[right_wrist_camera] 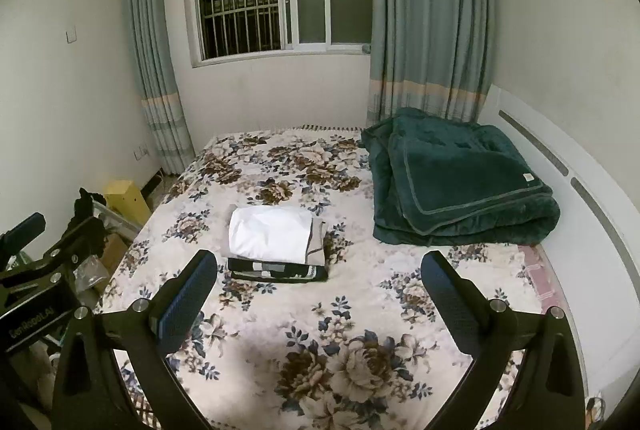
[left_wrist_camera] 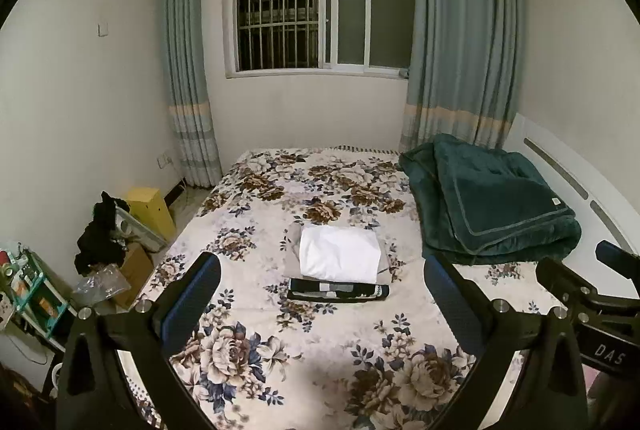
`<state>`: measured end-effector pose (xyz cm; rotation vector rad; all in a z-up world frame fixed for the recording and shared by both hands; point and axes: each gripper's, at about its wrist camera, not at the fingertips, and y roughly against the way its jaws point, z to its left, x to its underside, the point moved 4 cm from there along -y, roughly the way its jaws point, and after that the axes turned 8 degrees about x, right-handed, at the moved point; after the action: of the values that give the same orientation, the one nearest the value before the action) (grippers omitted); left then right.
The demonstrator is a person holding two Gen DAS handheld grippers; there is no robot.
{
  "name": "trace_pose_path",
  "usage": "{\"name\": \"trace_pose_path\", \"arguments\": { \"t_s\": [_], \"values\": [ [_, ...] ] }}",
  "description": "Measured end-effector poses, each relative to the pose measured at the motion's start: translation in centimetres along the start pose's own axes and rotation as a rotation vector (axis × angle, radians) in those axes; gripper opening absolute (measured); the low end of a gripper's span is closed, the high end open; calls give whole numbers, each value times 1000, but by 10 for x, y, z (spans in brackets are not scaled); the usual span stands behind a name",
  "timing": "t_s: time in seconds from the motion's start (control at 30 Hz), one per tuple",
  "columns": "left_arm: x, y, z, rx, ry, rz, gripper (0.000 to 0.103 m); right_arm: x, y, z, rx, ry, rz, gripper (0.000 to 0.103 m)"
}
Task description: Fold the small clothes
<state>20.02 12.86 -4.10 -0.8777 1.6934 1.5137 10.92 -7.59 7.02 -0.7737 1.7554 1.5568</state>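
Both hand-held grippers, left point(left_wrist_camera: 320, 290) & right point(right_wrist_camera: 318, 286), gape w/ nothing held above floral bed point(left_wrist_camera: 248, 310); folded clothes stack point(left_wrist_camera: 339, 260) mid-bed, green blanket point(left_wrist_camera: 488, 201) beside.

Floral-covered bed point(left_wrist_camera: 280, 330), barred window point(left_wrist_camera: 320, 9) between blue-grey curtains point(left_wrist_camera: 460, 29), white walls point(left_wrist_camera: 80, 89).

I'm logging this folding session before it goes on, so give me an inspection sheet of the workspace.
Surface: bed with floral bedspread.
Job's things: folded stack, white garment over a beige piece, on dark patterned cloth.
Clutter: folded green blanket beside the stack, apart.
Grippers: left tongs and right tongs open, holding nothing.
Cables: nothing seen.
Surroundings: barred window, curtains, yellow box on the floor.
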Motion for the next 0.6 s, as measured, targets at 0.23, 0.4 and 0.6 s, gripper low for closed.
{"name": "trace_pose_path", "arguments": {
  "t_s": [0.23, 0.4, 0.6],
  "values": [
    [0, 8, 0, -11, -3, -17, 103, -2, 3, -4, -1, -3, -11, 103],
    [1, 12, 1, -19, 2, -20, 103, -3, 3, -4, -6, -3, -12, 103],
    [0, 14, 0, -18, 3, -19, 103, -5, 7, -1, -20, 3, -14, 103]
  ]
}}
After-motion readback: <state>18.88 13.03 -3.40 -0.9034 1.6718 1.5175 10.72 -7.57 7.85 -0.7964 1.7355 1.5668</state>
